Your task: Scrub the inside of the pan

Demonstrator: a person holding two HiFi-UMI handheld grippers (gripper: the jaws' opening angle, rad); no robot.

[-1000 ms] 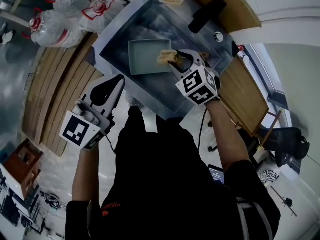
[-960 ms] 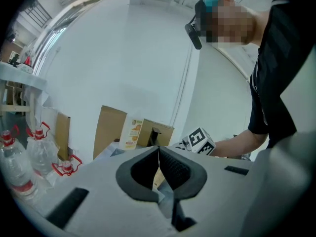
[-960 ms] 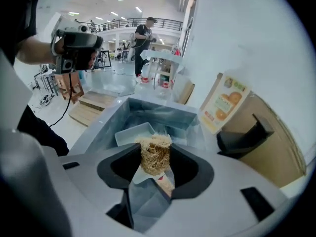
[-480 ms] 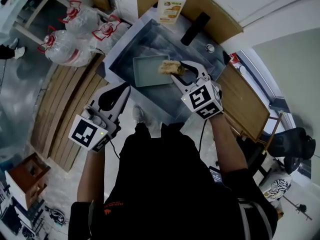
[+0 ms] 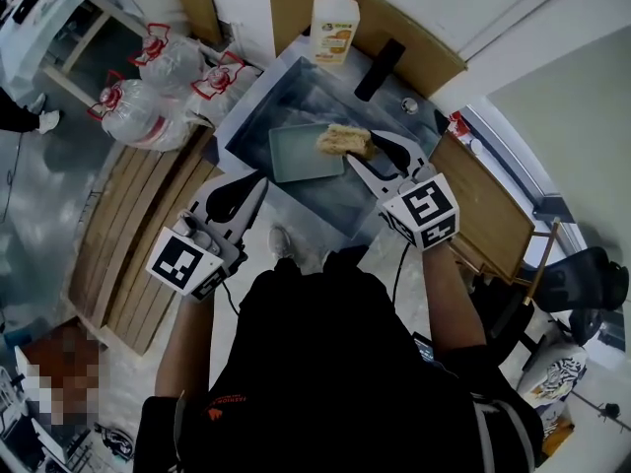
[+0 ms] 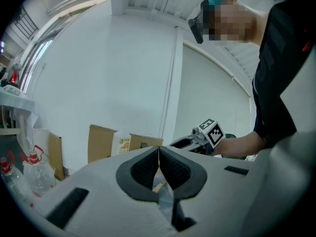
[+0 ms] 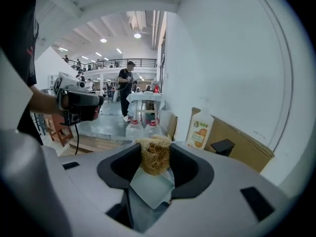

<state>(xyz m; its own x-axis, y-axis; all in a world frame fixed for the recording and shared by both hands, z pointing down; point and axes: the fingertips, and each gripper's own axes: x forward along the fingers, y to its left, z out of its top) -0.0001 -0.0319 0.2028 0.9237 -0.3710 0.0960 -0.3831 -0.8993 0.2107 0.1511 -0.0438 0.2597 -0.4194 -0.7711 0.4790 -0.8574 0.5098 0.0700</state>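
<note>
The pan, one pale rectangular tray, lies flat in the bottom of the metal sink. My right tongs pinch a single tan, fibrous scrubber between their two jaws; from the head view it sits over the pan's right end, and I cannot tell whether it touches. In the right gripper view the scrubber fills the gap of those tongs, with the pan below it. My left tongs are pressed together on nothing, held off the sink's left side. One soap bottle stands at the sink's back edge, and three big clear water bottles crowd the floor to the left.
</note>
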